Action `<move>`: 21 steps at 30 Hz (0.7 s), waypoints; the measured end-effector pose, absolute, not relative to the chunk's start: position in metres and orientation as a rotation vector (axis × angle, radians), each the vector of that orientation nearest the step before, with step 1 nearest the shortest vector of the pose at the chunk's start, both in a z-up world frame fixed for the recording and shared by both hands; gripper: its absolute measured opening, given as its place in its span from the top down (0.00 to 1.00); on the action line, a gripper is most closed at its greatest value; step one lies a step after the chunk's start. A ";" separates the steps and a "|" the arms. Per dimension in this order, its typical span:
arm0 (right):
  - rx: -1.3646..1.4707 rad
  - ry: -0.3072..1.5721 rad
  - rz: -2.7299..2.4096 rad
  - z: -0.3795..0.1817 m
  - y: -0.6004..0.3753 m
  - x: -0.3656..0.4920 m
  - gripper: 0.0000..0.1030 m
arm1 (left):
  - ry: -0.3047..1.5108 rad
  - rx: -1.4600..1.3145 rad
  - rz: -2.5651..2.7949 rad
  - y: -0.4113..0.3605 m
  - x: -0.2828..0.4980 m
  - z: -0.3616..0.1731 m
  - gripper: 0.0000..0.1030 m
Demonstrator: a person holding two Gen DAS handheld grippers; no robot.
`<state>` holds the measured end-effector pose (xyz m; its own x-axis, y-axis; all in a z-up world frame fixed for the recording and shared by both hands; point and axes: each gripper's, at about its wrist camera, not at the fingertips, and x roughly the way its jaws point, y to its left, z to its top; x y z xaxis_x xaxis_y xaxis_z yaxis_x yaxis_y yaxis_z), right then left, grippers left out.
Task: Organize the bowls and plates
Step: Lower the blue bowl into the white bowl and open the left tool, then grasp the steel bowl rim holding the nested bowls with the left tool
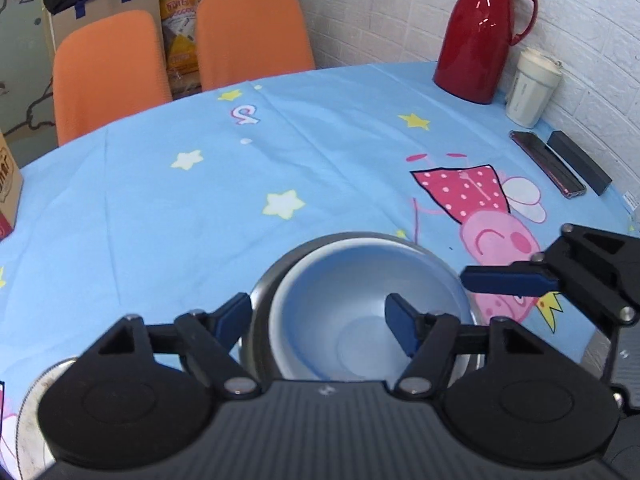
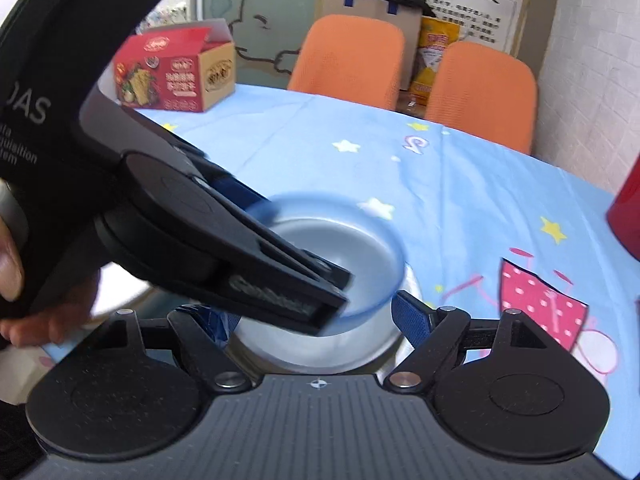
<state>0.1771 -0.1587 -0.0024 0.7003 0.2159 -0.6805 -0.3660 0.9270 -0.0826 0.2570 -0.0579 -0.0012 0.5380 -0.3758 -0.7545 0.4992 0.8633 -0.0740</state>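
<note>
A pale blue bowl [image 1: 360, 308] sits nested inside a steel bowl [image 1: 260, 304] on the blue cartoon tablecloth [image 1: 200, 208]. My left gripper [image 1: 320, 316] is open, one finger outside the bowls' left rim and the other inside the blue bowl. My right gripper's blue fingertip [image 1: 504, 280] reaches in from the right beside the rim. In the right wrist view the blue bowl [image 2: 360, 248] is blurred over the steel bowl [image 2: 320, 352], partly hidden by the left gripper's body [image 2: 224, 240]. My right gripper [image 2: 316, 320] is open around the steel bowl.
A red thermos jug [image 1: 480, 32], a white cup [image 1: 532, 88], a phone [image 1: 548, 164] and a black box [image 1: 580, 160] stand at the back right. Two orange chairs [image 1: 252, 36] line the far edge. A red carton [image 2: 176, 68] sits far left. A plate rim [image 1: 36, 400] shows at left.
</note>
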 end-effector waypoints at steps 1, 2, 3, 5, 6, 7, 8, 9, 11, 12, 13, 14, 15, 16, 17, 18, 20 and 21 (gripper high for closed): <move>-0.225 0.726 0.327 -0.004 -0.164 0.170 0.33 | 0.855 0.147 -0.515 -0.053 0.256 0.001 0.33; -0.204 0.722 0.325 -0.005 -0.171 0.163 0.33 | 0.855 0.123 -0.516 -0.045 0.255 0.004 0.32; -0.179 0.726 0.320 -0.006 -0.177 0.157 0.33 | 0.851 0.095 -0.520 -0.039 0.253 0.007 0.29; -0.133 0.724 0.314 -0.009 -0.191 0.139 0.33 | 0.830 0.048 -0.511 -0.027 0.248 0.012 0.25; -0.109 0.721 0.299 -0.010 -0.196 0.132 0.32 | 0.819 0.035 -0.498 -0.024 0.245 0.014 0.25; -0.086 0.718 0.280 -0.012 -0.200 0.127 0.32 | 0.810 0.026 -0.485 -0.022 0.242 0.015 0.25; -0.057 0.710 0.256 -0.014 -0.204 0.121 0.32 | 0.803 0.016 -0.475 -0.020 0.238 0.016 0.25; -0.036 0.703 0.243 -0.015 -0.207 0.118 0.32 | 0.801 0.009 -0.469 -0.019 0.235 0.015 0.25; 0.010 0.678 0.209 -0.019 -0.210 0.108 0.32 | 0.800 -0.007 -0.451 -0.017 0.228 0.014 0.25; 0.030 0.664 0.193 -0.019 -0.210 0.104 0.32 | 0.795 -0.018 -0.437 -0.014 0.223 0.013 0.25; 0.052 0.650 0.181 -0.020 -0.209 0.101 0.32 | 0.788 -0.029 -0.425 -0.011 0.218 0.012 0.25; 0.075 0.637 0.172 -0.021 -0.208 0.097 0.32 | 0.778 -0.045 -0.405 -0.007 0.211 0.011 0.25; 0.096 0.624 0.163 -0.022 -0.208 0.095 0.32 | 0.766 -0.064 -0.381 -0.004 0.205 0.009 0.25; 0.122 0.604 0.152 -0.023 -0.213 0.088 0.32 | 0.749 -0.088 -0.358 0.001 0.198 0.007 0.25; 0.142 0.586 0.137 -0.023 -0.214 0.085 0.32 | 0.741 -0.108 -0.341 0.006 0.194 0.005 0.25; 0.156 0.577 0.127 -0.024 -0.215 0.085 0.31 | 0.745 -0.117 -0.335 0.008 0.192 0.004 0.25; 0.174 0.582 0.128 -0.026 -0.218 0.088 0.31 | 0.761 -0.094 -0.350 0.009 0.196 0.004 0.25; 0.180 0.594 0.127 -0.027 -0.219 0.093 0.31 | 0.760 -0.086 -0.343 0.008 0.199 0.005 0.25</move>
